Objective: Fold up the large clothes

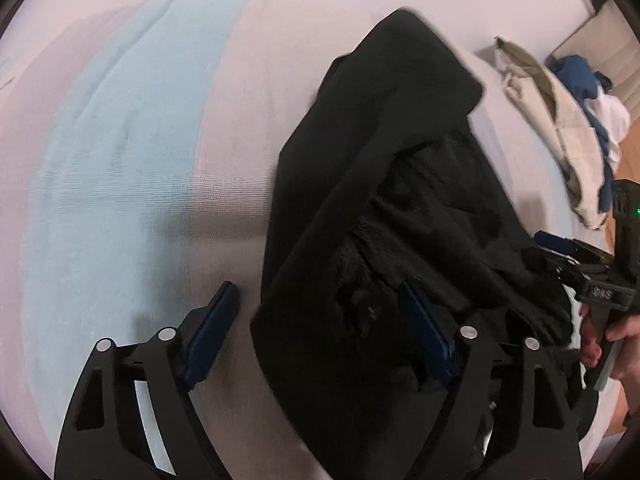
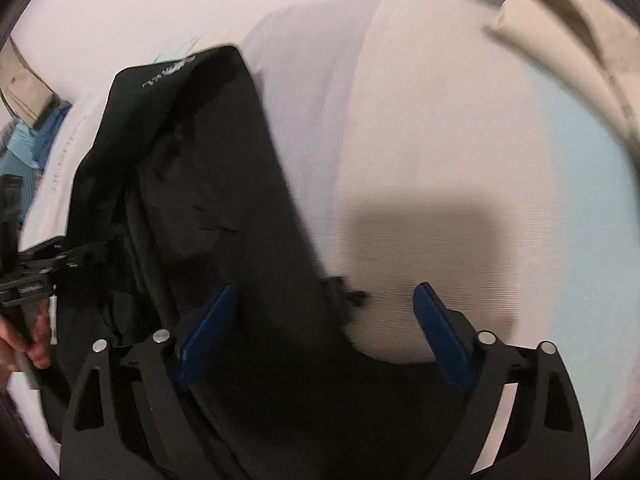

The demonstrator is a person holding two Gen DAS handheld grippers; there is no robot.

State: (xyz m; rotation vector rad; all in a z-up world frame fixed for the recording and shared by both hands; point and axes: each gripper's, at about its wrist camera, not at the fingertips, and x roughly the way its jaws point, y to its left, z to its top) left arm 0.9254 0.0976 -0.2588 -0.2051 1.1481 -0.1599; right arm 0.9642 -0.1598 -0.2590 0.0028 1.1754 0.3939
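A black garment (image 1: pixel 380 184) lies crumpled and partly folded lengthways on a pale sheet (image 1: pixel 256 80). My left gripper (image 1: pixel 316 296) hovers over its near end with the blue pads wide apart. The left pad (image 1: pixel 216 328) is off the cloth and the right pad (image 1: pixel 424 332) is over it. In the right wrist view the same garment (image 2: pixel 208 184) shows small pale lettering near its far end. My right gripper (image 2: pixel 324 292) is open astride its right edge, one pad (image 2: pixel 208 332) over cloth and the other (image 2: pixel 440 332) over bare sheet. Neither gripper pinches anything.
A heap of beige, blue and white clothes (image 1: pixel 568 132) lies at the sheet's far right, by a wooden floor (image 1: pixel 624 184). A light blue band (image 1: pixel 112 152) crosses the sheet. A hand (image 1: pixel 616 344) holds the other gripper's handle. Beige cloth (image 2: pixel 560 12) sits top right.
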